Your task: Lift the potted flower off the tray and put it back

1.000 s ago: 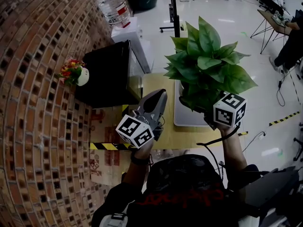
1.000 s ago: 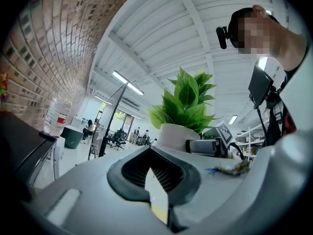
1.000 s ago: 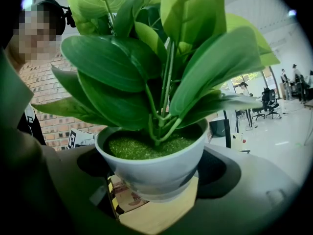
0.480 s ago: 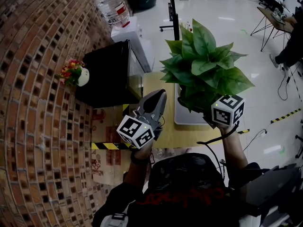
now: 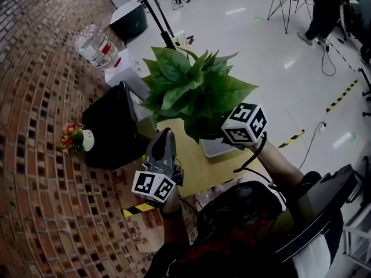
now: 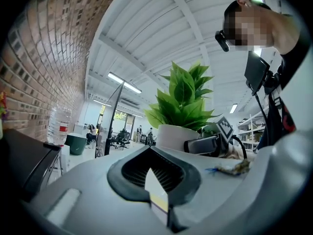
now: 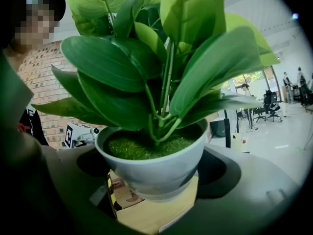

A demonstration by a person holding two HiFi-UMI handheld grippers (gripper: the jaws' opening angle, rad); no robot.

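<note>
The potted flower (image 5: 191, 88) has broad green leaves and a white pot (image 7: 151, 168). My right gripper (image 7: 152, 182) is shut on the pot, one jaw on each side, and holds it in the air above the wooden table (image 7: 146, 214). In the head view only its marker cube (image 5: 244, 123) shows, and leaves hide the jaws. A corner of the grey tray (image 5: 213, 149) shows under the plant. My left gripper (image 5: 163, 136) hovers over the table left of the plant, shut and holding nothing. In the left gripper view (image 6: 157, 190) the pot (image 6: 172, 136) is ahead.
A black cabinet (image 5: 113, 126) stands left of the table against the brick wall, with a small flower ornament (image 5: 75, 139) beside it. Behind are a water bottle (image 5: 95, 45) on a white dispenser and a stand pole (image 5: 152, 13). Striped tape (image 5: 348, 91) marks the floor.
The head view has swung round. The plant, still in my right gripper, now sits higher and farther left over the table. My left gripper stays shut near the table's left side.
</note>
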